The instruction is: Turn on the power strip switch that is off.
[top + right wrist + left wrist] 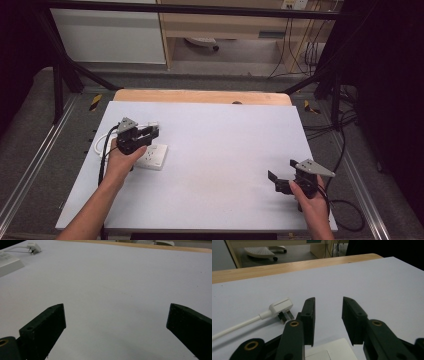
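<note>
Left gripper (328, 315), jaws partly spread, hovers over a white socket (154, 156), apparently not touching; right gripper (116, 322), jaws wide, over bare worktop (225, 150).

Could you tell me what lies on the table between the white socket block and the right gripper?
Nothing: in the high view, only bare pale tabletop runs from the white rectangular socket block to the open right gripper. The right gripper view agrees.
</note>
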